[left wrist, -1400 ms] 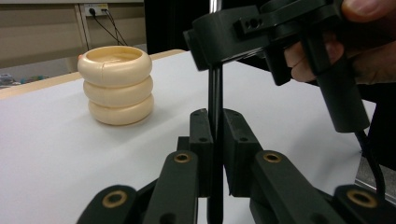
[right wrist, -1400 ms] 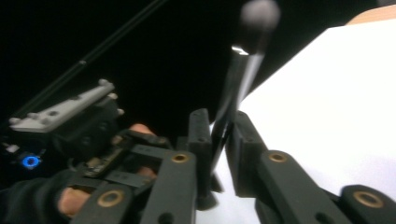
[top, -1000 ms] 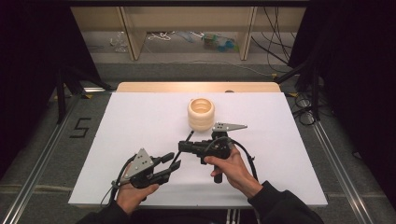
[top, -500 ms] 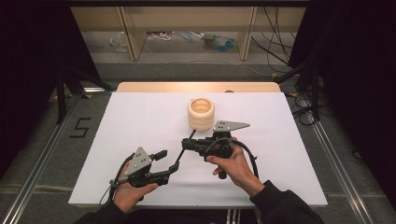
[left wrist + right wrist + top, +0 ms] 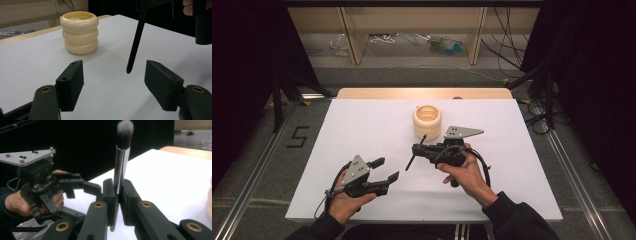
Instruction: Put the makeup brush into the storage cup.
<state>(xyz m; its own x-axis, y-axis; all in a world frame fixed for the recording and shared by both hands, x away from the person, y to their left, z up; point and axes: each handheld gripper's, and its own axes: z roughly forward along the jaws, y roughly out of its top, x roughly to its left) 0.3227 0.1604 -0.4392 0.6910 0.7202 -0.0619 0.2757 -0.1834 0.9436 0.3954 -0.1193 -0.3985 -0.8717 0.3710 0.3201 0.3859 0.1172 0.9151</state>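
The right claw is clamped on a brush. In the right gripper view both jaws press on the silver ferrule, the brush stands upright between them, and the dark, grey-tipped bristles rise above the jaws. In the high view the thin black handle slants down from this claw toward the white worktop. In the left gripper view the handle tip hangs just above the surface; contact cannot be confirmed.

The left claw stands open, jaws well apart and holding nothing. It is held low over the worktop, near the person's edge. The brush handle lies ahead of it, between the lines of its two jaws, apart from both.

A cream holder, formed as three stacked rings with an open top, stands upright on the worktop beyond the right claw, close to it but apart. From the left claw it sits ahead and to the left, farther off than the handle.

The person's right hand grips the right claw's body; the left hand grips the left.
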